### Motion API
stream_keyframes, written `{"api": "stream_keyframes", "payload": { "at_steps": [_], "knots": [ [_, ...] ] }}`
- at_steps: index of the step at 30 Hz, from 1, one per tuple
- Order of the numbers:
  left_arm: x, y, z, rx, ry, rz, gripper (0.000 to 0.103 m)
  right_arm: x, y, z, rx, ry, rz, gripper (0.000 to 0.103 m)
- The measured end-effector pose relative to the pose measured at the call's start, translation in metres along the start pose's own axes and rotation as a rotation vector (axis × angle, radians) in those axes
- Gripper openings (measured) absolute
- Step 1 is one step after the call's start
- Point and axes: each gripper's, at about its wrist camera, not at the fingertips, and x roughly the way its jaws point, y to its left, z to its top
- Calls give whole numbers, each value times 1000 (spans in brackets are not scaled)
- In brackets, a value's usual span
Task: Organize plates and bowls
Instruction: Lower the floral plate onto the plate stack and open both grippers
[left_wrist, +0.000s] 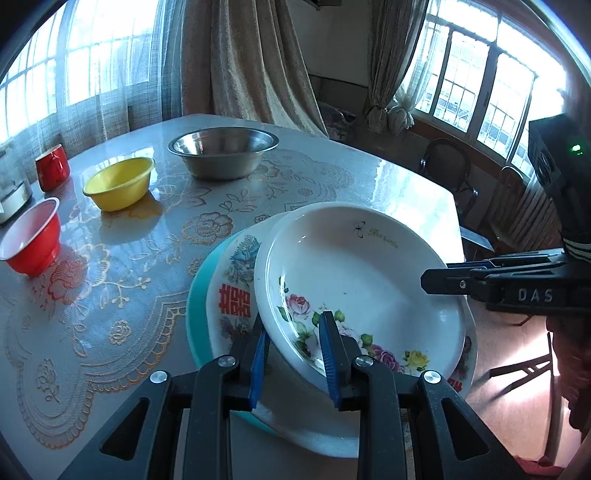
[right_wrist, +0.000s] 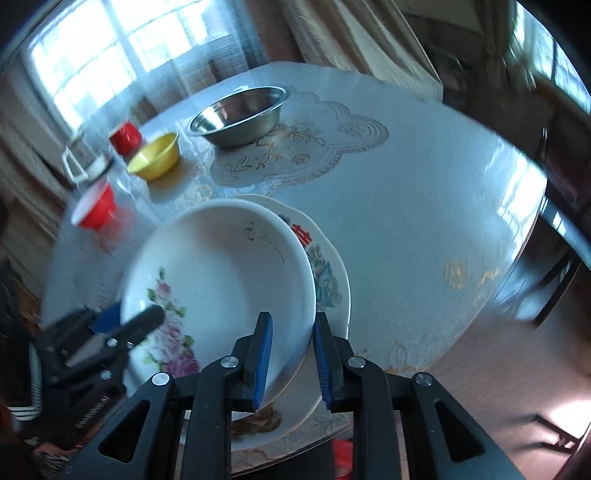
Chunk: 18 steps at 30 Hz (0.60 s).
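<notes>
Our left gripper straddles the near rim of the white glazed deep plate painted with roses, one blue ribbed pad inside the well and one under the lip. It looks clamped there at a narrow opening. Our right gripper straddles the opposite rim with jaws only a little apart. Its pads seem to sit slack around the lip rather than biting, so we judge the left hand alone has hold.

The rose plate lies straight ahead of both claws and between them. It sits at the table's near edge, off-centre on a white scalloped plate with a red character, which rests on a flat teal plate. Being round, it has no long axis, and what matters is the rim line crossing each jaw gap.

Beyond the stack, well apart on the glossy table with gold lace pattern, stand a wide stainless steel bowl, a small yellow plastic bowl and a red bowl with white inside. They are nearer the left hand, and the smooth glaze could slip
</notes>
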Motion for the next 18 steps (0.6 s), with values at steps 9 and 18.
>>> {"api": "stream_keyframes", "payload": {
  "at_steps": [9, 18],
  "knots": [
    [-3, -5, -1, 47, -1, 46, 31, 7, 9, 6, -76, 43, -56, 26],
    [-1, -6, -2, 57, -10, 54, 33, 7, 29, 5, -156, 45, -70, 30]
  ]
}}
